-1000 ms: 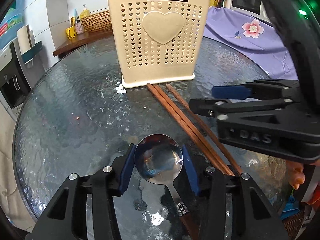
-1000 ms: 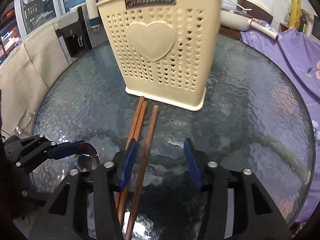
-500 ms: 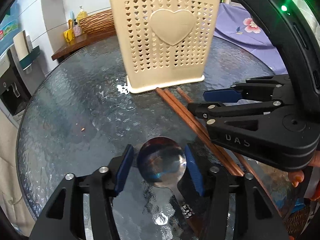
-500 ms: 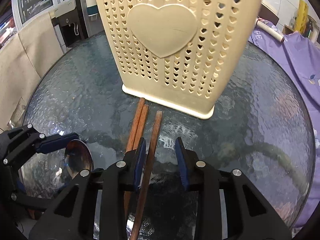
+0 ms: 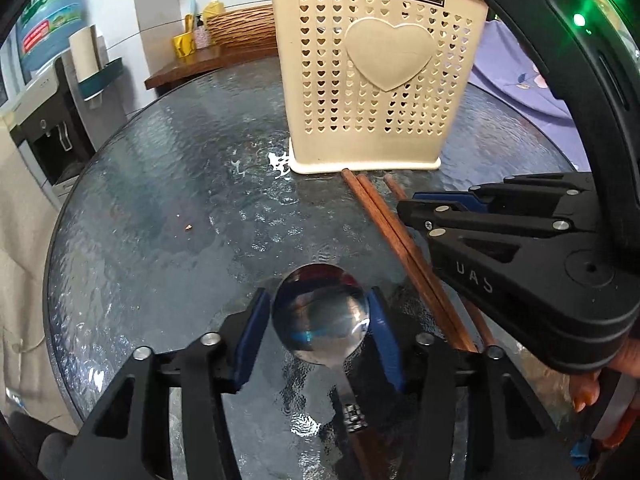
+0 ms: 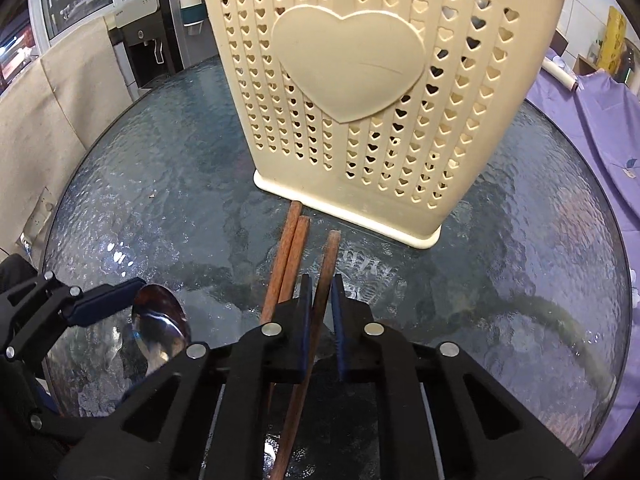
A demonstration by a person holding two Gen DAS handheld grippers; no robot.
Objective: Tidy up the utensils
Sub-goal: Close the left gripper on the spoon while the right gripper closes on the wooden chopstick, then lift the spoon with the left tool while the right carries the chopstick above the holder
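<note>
Cream plastic with heart-shaped holes, the utensil holder (image 6: 360,96) stands upright at the far side of your round glass worktop (image 6: 160,184), with handles showing above its rim in the left wrist view. Your right gripper (image 6: 321,312) has just been closing, and its blue pads now pinch a single wooden chopstick (image 6: 326,276) that lies on the glass with its far end just short of the holder's base. Two more chopsticks (image 6: 288,256) lie side by side to the left of that one, outside the jaws, their far ends almost touching the base. Your left gripper (image 5: 320,320) sits further left on the worktop with its jaws part-way spread around the bowl of a metal spoon (image 5: 320,312); the pads stand right at either edge of the bowl, and you cannot tell from these views whether they press on it. The spoon's handle runs back towards you under the gripper. A purple flowered cloth (image 6: 592,128) lies beyond the worktop's right edge.
</note>
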